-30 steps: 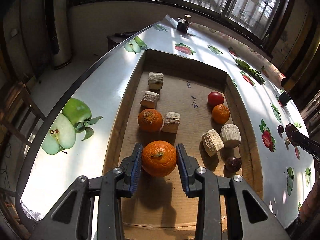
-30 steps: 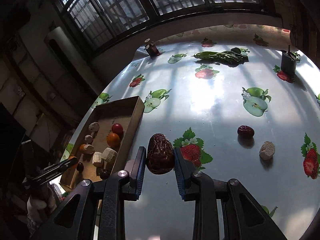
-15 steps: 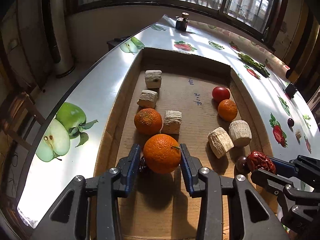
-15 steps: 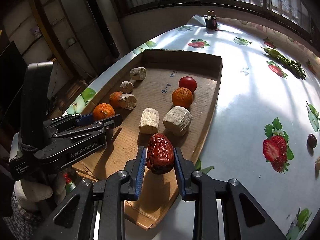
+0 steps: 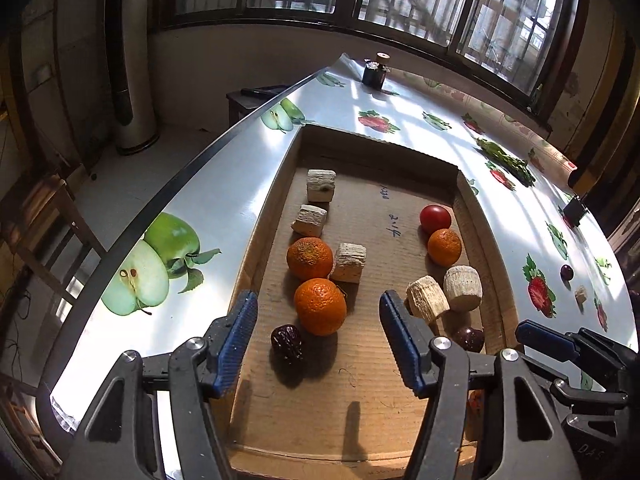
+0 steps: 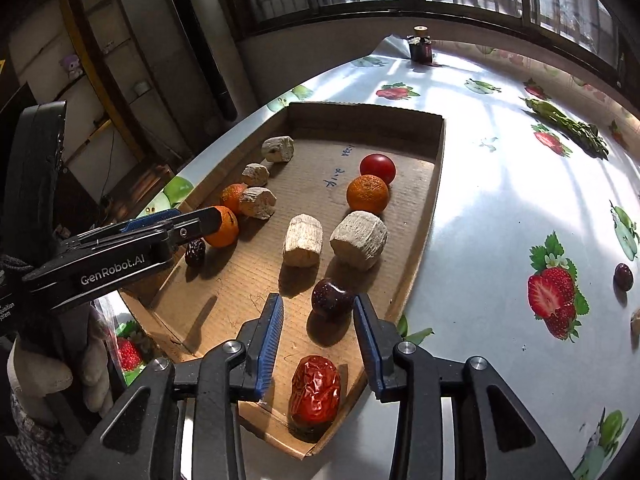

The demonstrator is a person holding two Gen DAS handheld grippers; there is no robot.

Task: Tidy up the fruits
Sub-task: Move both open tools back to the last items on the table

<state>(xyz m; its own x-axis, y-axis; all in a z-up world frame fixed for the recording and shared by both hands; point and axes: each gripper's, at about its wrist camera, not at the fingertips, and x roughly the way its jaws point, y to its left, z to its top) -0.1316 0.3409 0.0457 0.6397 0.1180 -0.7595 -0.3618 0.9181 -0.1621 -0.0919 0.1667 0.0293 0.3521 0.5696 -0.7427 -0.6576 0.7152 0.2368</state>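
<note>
Left view: the right gripper runs off the right edge, one finger showing, and the red date peeks from behind a black arm. Right view: a pale lump is cut by the edge, and the left gripper's finger covers part of an orange.

A fruit-print table carries a cardboard tray and dark fruit.

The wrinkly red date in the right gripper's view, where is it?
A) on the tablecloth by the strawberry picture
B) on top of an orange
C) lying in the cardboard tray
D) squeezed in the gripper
C: the red date lies on the cardboard tray floor, below the open right gripper, touching neither pad.
</note>
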